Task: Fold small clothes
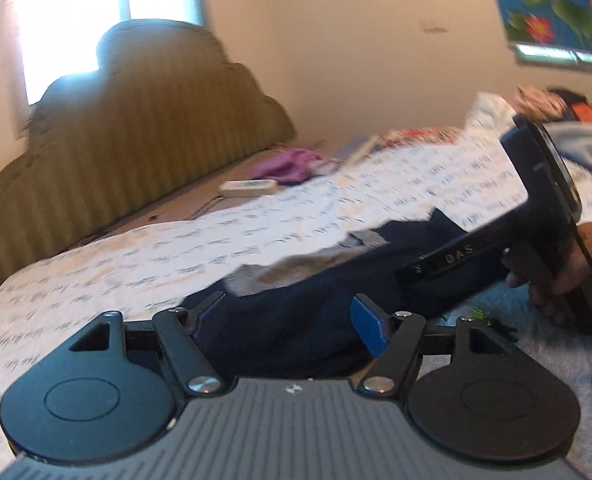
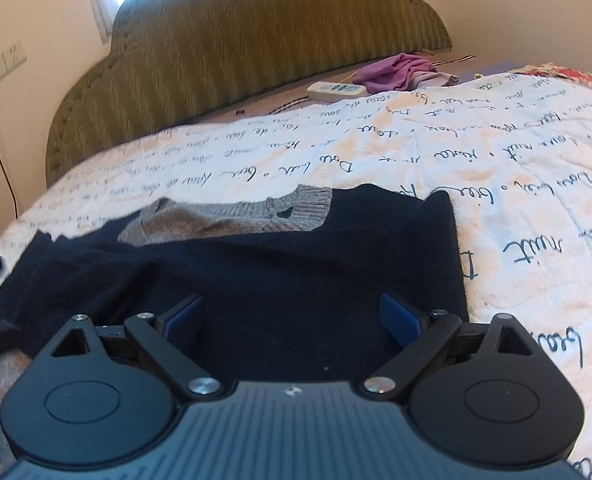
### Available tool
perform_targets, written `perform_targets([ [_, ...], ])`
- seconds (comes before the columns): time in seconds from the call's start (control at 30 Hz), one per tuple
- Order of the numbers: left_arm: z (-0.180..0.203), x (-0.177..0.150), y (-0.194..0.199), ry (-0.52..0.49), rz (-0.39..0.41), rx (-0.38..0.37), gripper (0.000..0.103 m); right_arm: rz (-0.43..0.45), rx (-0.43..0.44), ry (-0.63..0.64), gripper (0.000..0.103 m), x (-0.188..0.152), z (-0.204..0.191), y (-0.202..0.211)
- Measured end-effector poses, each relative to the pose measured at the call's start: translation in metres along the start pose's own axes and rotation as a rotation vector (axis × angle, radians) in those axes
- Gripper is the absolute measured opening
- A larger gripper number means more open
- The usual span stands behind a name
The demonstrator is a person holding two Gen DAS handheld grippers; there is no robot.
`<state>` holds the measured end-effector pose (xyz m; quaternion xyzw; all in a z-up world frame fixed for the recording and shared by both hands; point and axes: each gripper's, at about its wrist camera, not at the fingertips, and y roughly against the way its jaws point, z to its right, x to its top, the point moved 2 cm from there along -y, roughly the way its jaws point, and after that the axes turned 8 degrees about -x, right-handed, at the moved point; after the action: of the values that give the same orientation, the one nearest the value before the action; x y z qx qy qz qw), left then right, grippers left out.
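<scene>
My left gripper [image 1: 284,320] and right gripper [image 2: 292,322] both hover with jaws spread wide over the navy sweater [image 2: 296,276], cloth lying between, ungrasped.

Bright daylight glares from an overexposed window [image 1: 76,12]; left view motion-blurred, right sharper, edges curved by fisheye.

Bed's got a white quilt [image 2: 496,184] with handwriting print, and on it a navy sweater [image 2: 296,280]; purple cloth [image 2: 392,72] and power strip [image 2: 336,91] up by the green headboard [image 2: 256,40].
</scene>
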<state>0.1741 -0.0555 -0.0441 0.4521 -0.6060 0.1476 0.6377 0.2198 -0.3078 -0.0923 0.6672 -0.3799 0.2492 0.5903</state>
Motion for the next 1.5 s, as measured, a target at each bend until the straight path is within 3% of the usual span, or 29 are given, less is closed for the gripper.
perform_targets([
  [0.07, -0.013, -0.005, 0.020, 0.061, 0.011, 0.045, 0.078, -0.014, -0.026, 0.042, 0.095, 0.007, -0.011, 0.008],
  [0.1, -0.019, -0.008, 0.028, 0.087, 0.007, 0.070, 0.081, -0.003, 0.005, 0.037, 0.095, 0.011, -0.017, 0.016],
  [0.17, -0.030, -0.014, 0.039, 0.120, -0.016, 0.109, 0.081, -0.006, 0.144, -0.009, 0.095, 0.018, -0.029, 0.026],
  [0.3, -0.049, -0.018, 0.057, 0.179, -0.030, 0.161, 0.081, -0.187, 0.347, -0.139, 0.095, 0.026, -0.052, 0.006],
  [0.37, -0.056, -0.018, 0.067, 0.211, -0.021, 0.164, 0.082, -0.268, 0.401, -0.255, 0.095, 0.026, -0.052, -0.013],
  [0.43, -0.059, -0.018, 0.077, 0.223, -0.010, 0.166, 0.088, -0.291, 0.439, -0.342, 0.096, 0.026, -0.050, -0.024],
  [0.57, -0.061, -0.019, 0.080, 0.225, -0.004, 0.153, 0.090, -0.314, 0.456, -0.439, 0.096, 0.026, -0.046, -0.035],
  [0.67, -0.059, -0.020, 0.079, 0.234, 0.004, 0.146, 0.090, -0.318, 0.440, -0.389, 0.095, 0.028, -0.057, -0.033],
  [0.83, -0.054, -0.020, 0.077, 0.229, 0.007, 0.141, 0.090, -0.338, 0.460, -0.345, 0.083, 0.031, -0.072, -0.038],
  [0.87, -0.053, -0.020, 0.077, 0.224, 0.007, 0.139, 0.090, -0.338, 0.455, -0.332, 0.075, 0.031, -0.075, -0.039],
  [0.93, -0.052, -0.019, 0.076, 0.215, 0.003, 0.141, 0.090, -0.343, 0.431, -0.308, 0.016, 0.030, -0.079, -0.041],
  [0.97, -0.052, -0.019, 0.076, 0.212, 0.001, 0.144, 0.090, -0.356, 0.417, -0.308, 0.011, 0.029, -0.078, -0.042],
  [1.13, -0.052, -0.016, 0.074, 0.220, 0.008, 0.149, 0.090, -0.314, 0.407, -0.265, 0.008, 0.028, -0.081, -0.038],
  [1.3, -0.047, -0.004, 0.070, 0.195, 0.030, 0.135, 0.090, -0.247, 0.437, -0.199, 0.008, 0.059, -0.073, -0.016],
  [1.5, -0.045, 0.005, 0.057, 0.212, 0.040, 0.102, 0.092, -0.201, 0.324, -0.187, 0.007, 0.094, -0.004, 0.010],
])
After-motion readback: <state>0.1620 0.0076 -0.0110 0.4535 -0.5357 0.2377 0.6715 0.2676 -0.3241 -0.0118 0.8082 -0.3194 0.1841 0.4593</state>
